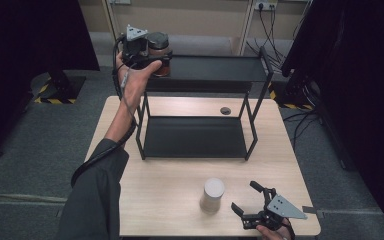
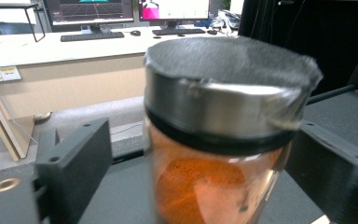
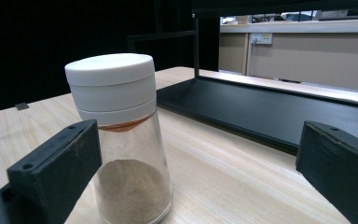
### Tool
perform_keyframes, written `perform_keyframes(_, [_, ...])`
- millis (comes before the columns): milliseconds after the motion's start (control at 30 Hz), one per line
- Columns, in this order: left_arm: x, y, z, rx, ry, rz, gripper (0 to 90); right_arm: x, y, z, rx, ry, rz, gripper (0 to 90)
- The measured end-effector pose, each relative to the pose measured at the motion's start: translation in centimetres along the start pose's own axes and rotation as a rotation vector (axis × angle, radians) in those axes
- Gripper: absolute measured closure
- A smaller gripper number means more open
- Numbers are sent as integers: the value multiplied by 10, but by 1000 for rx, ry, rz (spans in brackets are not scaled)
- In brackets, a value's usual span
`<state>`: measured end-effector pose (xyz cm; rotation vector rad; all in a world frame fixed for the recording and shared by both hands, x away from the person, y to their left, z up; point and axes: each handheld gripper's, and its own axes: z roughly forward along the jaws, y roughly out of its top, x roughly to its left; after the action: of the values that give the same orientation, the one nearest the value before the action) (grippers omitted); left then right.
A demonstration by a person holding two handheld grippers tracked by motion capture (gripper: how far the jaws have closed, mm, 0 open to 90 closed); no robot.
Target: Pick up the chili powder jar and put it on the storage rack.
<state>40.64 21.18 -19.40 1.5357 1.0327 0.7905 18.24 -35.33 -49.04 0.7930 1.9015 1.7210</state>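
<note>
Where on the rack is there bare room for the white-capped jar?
The rack's lower shelf is bare from post to post. The top shelf is free right of the orange spice jar, which sits at its left end with the left gripper around it, so it's crowded there.

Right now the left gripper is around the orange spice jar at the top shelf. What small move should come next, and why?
Probably draw the left gripper straight back. The orange spice jar seems to stand on the top shelf, and a gap shows between jar and left jaw, so it looks released. Slow retreat avoids tipping it.
</note>
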Motion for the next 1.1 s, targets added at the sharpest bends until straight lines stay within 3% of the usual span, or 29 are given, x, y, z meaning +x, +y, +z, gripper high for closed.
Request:
perform_keyframes(167, [1, -3, -6, -9, -20, 3, 23, 0, 0, 0, 1, -1, -1, 4])
perform_keyframes(567, [0, -10, -25, -32, -63, -2, 11, 0, 0, 0, 2, -4, 0, 4])
perform_keyframes(1100, [-7, -35, -51, -74, -146, 22, 19, 1, 0, 1, 1, -7, -1, 4])
